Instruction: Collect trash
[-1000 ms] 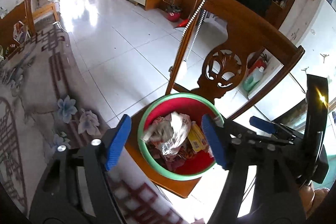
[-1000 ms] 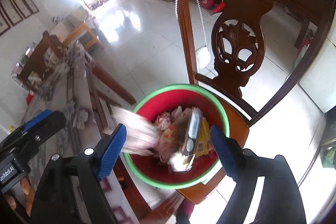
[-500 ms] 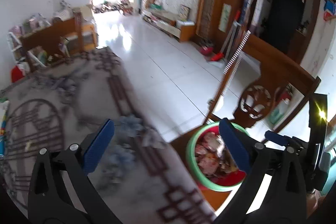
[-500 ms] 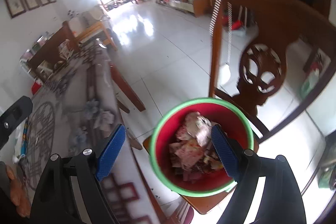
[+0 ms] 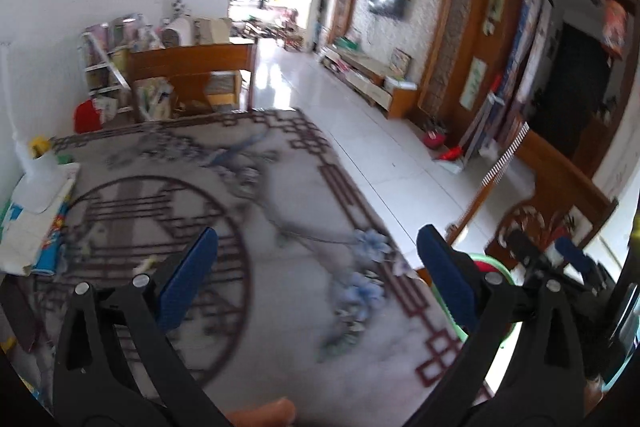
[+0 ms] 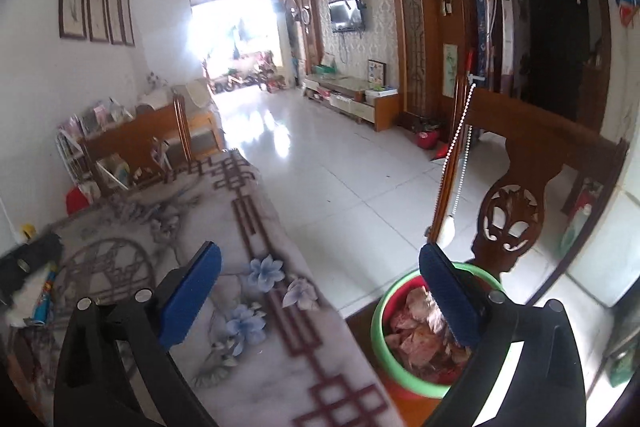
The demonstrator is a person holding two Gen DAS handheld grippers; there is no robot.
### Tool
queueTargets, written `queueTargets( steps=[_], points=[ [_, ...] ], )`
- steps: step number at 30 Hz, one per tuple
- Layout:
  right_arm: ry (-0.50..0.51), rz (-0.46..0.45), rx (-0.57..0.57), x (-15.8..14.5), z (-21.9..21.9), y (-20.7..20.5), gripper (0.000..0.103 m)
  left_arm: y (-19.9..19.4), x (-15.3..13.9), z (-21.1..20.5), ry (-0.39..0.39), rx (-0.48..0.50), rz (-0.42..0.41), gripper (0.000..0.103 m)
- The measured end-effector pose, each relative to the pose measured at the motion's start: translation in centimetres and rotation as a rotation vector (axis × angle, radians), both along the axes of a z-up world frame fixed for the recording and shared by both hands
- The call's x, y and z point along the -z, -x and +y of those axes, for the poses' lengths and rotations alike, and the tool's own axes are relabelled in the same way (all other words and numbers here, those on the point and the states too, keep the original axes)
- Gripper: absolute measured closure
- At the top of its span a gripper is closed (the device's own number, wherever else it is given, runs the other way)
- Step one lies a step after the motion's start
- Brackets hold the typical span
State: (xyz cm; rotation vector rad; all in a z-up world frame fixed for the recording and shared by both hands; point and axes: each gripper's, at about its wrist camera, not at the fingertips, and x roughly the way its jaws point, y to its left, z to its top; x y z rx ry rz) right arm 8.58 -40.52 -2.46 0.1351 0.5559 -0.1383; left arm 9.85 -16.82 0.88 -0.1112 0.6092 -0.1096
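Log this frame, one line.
left gripper: open, empty | right gripper: opening, empty | bin: wrappers inside, on chair

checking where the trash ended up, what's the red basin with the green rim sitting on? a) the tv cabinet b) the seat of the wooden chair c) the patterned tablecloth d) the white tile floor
b: the basin, holding crumpled wrappers, rests on the brown seat of the wooden chair, beside the table's edge.
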Motion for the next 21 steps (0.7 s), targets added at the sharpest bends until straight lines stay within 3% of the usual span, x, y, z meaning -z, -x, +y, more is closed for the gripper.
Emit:
queueTargets(
  steps=[4, 6, 12, 17, 21],
  points=[
    [0.123, -0.076, 0.035, -0.5, 5.0, 2.0, 0.008, 1.5, -0.4, 3.8, -0.016, -0.044, -0.040, 0.005],
    [0.138, -0.106, 0.014, -0.5, 6.9, 2.9, 0.008, 2.4, -0.7, 5.3, -0.033, -0.055, -0.062, 0.005],
    [0.062, -0.108, -0.106, -0.5, 11.0, 4.0, 0.008, 4.1, -1.2, 9.0, -0.024, -0.069, -0.097, 0.005],
    [-0.003, -0.093, -0.108, -0.6, 12.4, 4.5, 0.008, 5.5, -1.2, 10.4, -0.106, -0.124, -0.134, 0.005],
    [0.017, -0.113, -0.114, -0.9, 13.8, 5.2, 0.008, 6.3, -1.2, 11.1, -0.102, -0.105, -0.137, 0.005]
  ],
)
